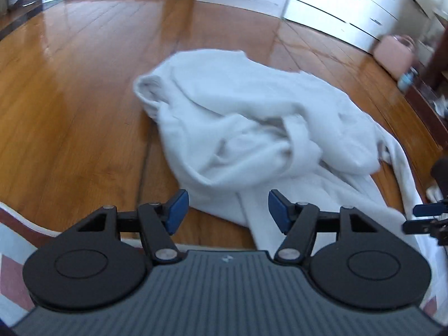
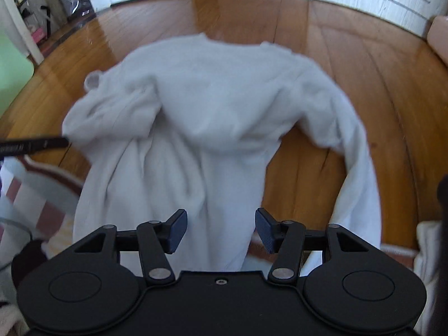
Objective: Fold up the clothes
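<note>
On the wooden floor (image 2: 350, 89), in front of both grippers, lies a white garment (image 2: 212, 106), a soft long-sleeved top as far as I can judge. It is not flat: the body is bunched in the middle, one sleeve is rolled up on the left side and the other sleeve runs in a long curve down the right side. Its near part reaches to the edge of a striped rug (image 1: 16, 254).

The left gripper (image 1: 228, 210) has its jaws spread apart and nothing is between them; it hangs just above the near edge of the cloth. The right gripper (image 2: 221, 231) is also released and empty, with the cloth directly below its blue pads (image 2: 179, 229).

I judge the fabric to be light, thick and limp, like fleece or knit cotton. It will not keep any shape, it will sag from every point where it is lifted, and it may slide easily on the polished boards. The pads should therefore pinch a single edge, such as a hem, a shoulder seam or a cuff, and not a thick heap of layers. A grip on the bunched middle would probably drag everything together.
</note>
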Motion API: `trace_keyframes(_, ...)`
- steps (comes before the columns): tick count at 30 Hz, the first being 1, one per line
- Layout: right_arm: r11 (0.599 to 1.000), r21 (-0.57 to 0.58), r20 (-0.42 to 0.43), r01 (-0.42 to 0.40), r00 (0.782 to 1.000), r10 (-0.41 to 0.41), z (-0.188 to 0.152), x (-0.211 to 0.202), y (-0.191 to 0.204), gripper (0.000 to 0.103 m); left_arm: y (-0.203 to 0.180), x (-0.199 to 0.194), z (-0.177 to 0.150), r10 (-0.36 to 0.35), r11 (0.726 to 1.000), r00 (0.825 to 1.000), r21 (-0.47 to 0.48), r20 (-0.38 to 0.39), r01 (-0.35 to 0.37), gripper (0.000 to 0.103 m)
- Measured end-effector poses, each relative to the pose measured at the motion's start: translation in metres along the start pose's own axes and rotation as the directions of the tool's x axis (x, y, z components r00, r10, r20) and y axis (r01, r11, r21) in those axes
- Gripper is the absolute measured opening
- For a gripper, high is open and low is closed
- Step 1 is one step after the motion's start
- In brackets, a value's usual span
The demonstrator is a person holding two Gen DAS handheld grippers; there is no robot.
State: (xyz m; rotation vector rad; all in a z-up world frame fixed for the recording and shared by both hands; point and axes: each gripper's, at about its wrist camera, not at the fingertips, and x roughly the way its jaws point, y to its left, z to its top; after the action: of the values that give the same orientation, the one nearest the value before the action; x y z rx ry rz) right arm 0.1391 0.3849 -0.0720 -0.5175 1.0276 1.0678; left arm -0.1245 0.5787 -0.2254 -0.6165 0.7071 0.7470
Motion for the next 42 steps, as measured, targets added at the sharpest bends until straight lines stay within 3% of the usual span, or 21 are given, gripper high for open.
trace_keyframes(4, 0.999, 0.033, -0.109, 0.015, 0.994, -0.012, 0.003, 0.002, -0.007, 0.057, -0.012, 0.000, -0.004, -0.023, 0.999, 1.000, 0.034, 0.009, 0.022, 0.062)
trace_keyframes(5, 0.993, 0.114, -0.163, 0.039, 0.986, -0.020, 0.008, 0.003, -0.026, 0.051, -0.015, 0.000, -0.005, -0.028, 0.999, 1.000, 0.042, 0.011, 0.028, 0.063)
trace_keyframes(6, 0.979, 0.192, -0.216, 0.067, 0.976, -0.025, 0.013, 0.004, -0.044, 0.037, -0.017, 0.000, -0.006, -0.034, 0.998, 0.999, 0.051, 0.013, 0.033, 0.063)
trace_keyframes(8, 0.916, 0.368, -0.256, 0.161, 0.964, -0.067, 0.038, -0.008, -0.084, 0.038, -0.020, -0.007, -0.012, -0.013, 0.997, 1.000, 0.073, 0.014, 0.012, 0.063)
trace_keyframes(10, 0.876, 0.435, -0.225, 0.210, 0.967, -0.120, 0.076, -0.037, -0.104, 0.038, -0.020, -0.012, -0.016, 0.012, 0.995, 1.000, 0.097, 0.018, -0.014, 0.063)
trace_keyframes(11, 0.868, 0.445, -0.194, 0.221, 0.970, -0.148, 0.092, -0.053, -0.108, 0.048, -0.020, -0.014, -0.017, 0.025, 0.994, 1.000, 0.107, 0.019, -0.027, 0.063)
trace_keyframes(12, 0.881, 0.426, -0.137, 0.207, 0.977, -0.164, 0.103, -0.070, -0.102, 0.057, -0.020, -0.017, -0.016, 0.038, 0.993, 0.999, 0.112, 0.023, -0.040, 0.063)
trace_keyframes(14, 0.921, 0.375, -0.017, 0.102, 0.995, -0.103, 0.108, -0.091, -0.084, 0.059, -0.018, -0.022, -0.015, 0.054, 0.992, 0.998, 0.113, 0.041, -0.059, 0.063)
trace_keyframes(15, 0.937, 0.349, 0.025, 0.012, 0.999, -0.022, 0.103, -0.094, -0.073, 0.059, -0.017, -0.024, -0.013, 0.057, 0.992, 0.997, 0.111, 0.050, -0.063, 0.063)
trace_keyframes(17, 0.944, 0.296, 0.107, -0.143, 0.987, 0.116, 0.077, -0.095, -0.051, 0.059, -0.017, -0.025, -0.010, 0.057, 0.992, 0.996, 0.106, 0.066, -0.064, 0.063)
trace_keyframes(19, 0.962, 0.204, 0.155, -0.183, 0.976, 0.153, 0.040, -0.087, -0.026, 0.059, -0.018, -0.022, -0.011, 0.060, 0.991, 0.997, 0.118, 0.054, -0.066, 0.061)
trace_keyframes(23, 0.993, 0.091, 0.167, -0.079, 0.984, 0.063, -0.035, -0.065, 0.011, 0.059, -0.026, -0.014, -0.022, 0.111, 0.978, 0.994, 0.179, 0.009, -0.111, 0.056)
trace_keyframes(26, 0.987, 0.130, 0.174, -0.097, 0.982, 0.073, -0.081, -0.054, 0.018, 0.059, -0.030, -0.013, -0.025, 0.130, 0.970, 0.992, 0.206, -0.001, -0.127, 0.056)
trace_keyframes(32, 0.994, 0.114, 0.169, -0.008, 0.986, -0.012, -0.116, -0.038, 0.029, 0.057, -0.025, -0.012, -0.025, 0.131, 0.976, 0.991, 0.175, 0.011, -0.130, 0.056)
trace_keyframes(34, 0.992, 0.056, 0.142, 0.116, 0.982, -0.123, -0.118, -0.029, 0.033, 0.020, -0.024, -0.014, -0.024, 0.139, 0.974, 0.990, 0.178, 0.021, -0.140, 0.056)
trace_keyframes(35, 0.983, 0.037, 0.134, 0.182, 0.974, -0.185, -0.119, -0.025, 0.035, 0.006, -0.024, -0.015, -0.024, 0.139, 0.974, 0.990, 0.178, 0.028, -0.142, 0.056)
trace_keyframes(37, 0.967, 0.080, 0.188, 0.243, 0.949, -0.254, -0.121, -0.035, 0.031, 0.005, -0.023, -0.020, -0.023, 0.127, 0.976, 0.990, 0.170, 0.054, -0.134, 0.056)
trace_keyframes(39, 0.957, 0.155, 0.275, 0.244, 0.920, -0.279, -0.123, -0.056, 0.023, 0.005, -0.023, -0.021, -0.021, 0.129, 0.976, 0.989, 0.169, 0.067, -0.138, 0.056)
trace_keyframes(42, 0.928, 0.147, 0.297, 0.341, 0.880, -0.370, -0.131, -0.065, 0.019, 0.005, -0.025, -0.018, -0.019, 0.139, 0.973, 0.987, 0.175, 0.075, -0.150, 0.056)
